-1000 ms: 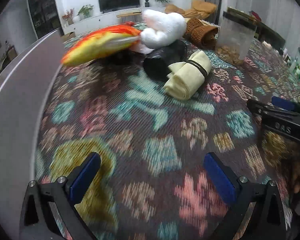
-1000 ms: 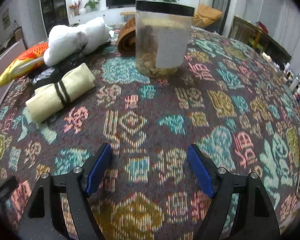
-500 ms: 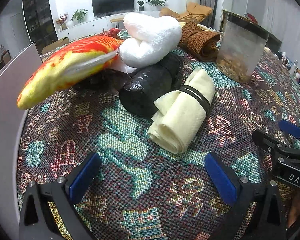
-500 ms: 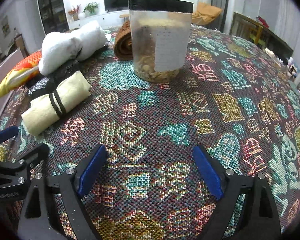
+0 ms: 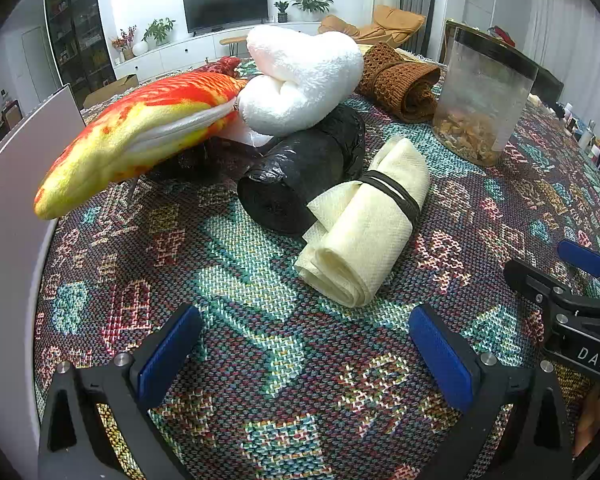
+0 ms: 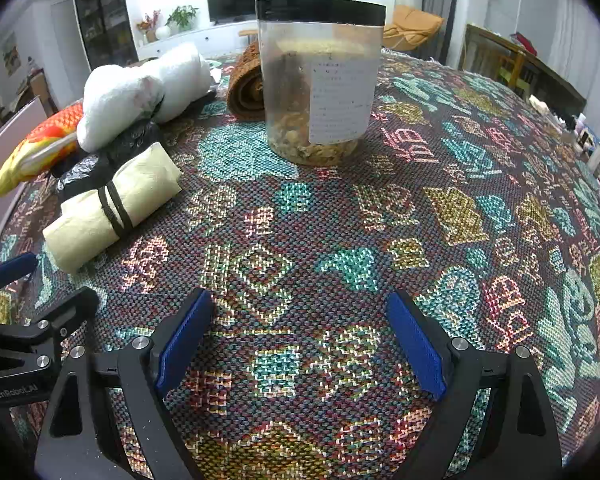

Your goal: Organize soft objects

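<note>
A cream rolled cloth bound by a black band lies on the patterned tablecloth, just ahead of my open, empty left gripper. Behind it lie a black plastic roll, a white plush, an orange-yellow fish plush and a brown knitted roll. My right gripper is open and empty above the cloth-covered table, with the cream roll to its left and the white plush farther back.
A clear jar with a black lid and dried bits inside stands ahead of the right gripper; it also shows in the left wrist view. A grey-white panel borders the table's left side. Small bottles stand at the far right edge.
My left gripper has moved forward toward the cream rolled cloth and the pile, which now look much nearer. My right gripper has moved slightly forward toward the jar. Both stay open.
</note>
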Tool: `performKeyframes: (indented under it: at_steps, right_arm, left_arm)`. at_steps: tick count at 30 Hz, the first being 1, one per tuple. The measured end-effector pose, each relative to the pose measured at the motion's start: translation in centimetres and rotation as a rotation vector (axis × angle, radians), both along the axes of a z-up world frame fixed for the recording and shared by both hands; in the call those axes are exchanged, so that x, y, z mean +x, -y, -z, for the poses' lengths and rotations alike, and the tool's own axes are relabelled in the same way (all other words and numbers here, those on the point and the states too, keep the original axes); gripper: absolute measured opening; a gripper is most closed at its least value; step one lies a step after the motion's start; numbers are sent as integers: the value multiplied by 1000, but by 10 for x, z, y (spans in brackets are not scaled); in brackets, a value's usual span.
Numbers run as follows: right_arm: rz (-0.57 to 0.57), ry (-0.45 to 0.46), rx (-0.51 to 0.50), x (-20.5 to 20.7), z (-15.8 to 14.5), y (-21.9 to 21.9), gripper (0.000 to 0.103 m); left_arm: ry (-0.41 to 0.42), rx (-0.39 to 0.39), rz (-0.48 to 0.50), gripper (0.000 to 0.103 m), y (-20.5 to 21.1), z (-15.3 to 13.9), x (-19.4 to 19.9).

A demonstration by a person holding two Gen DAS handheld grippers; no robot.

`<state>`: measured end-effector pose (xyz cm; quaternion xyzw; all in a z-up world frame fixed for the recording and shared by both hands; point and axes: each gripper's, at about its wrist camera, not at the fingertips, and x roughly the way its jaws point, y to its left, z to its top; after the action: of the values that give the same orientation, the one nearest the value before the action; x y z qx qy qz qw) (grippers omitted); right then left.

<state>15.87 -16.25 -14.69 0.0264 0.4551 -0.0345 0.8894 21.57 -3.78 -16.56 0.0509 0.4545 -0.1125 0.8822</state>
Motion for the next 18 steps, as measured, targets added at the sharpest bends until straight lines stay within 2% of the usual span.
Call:
performKeyframes:
  at_steps: [18]
  right_arm:
    - [-1, 2, 1, -1, 0, 0, 91]
  left_arm:
    - [0, 0, 0, 103, 0, 0, 0]
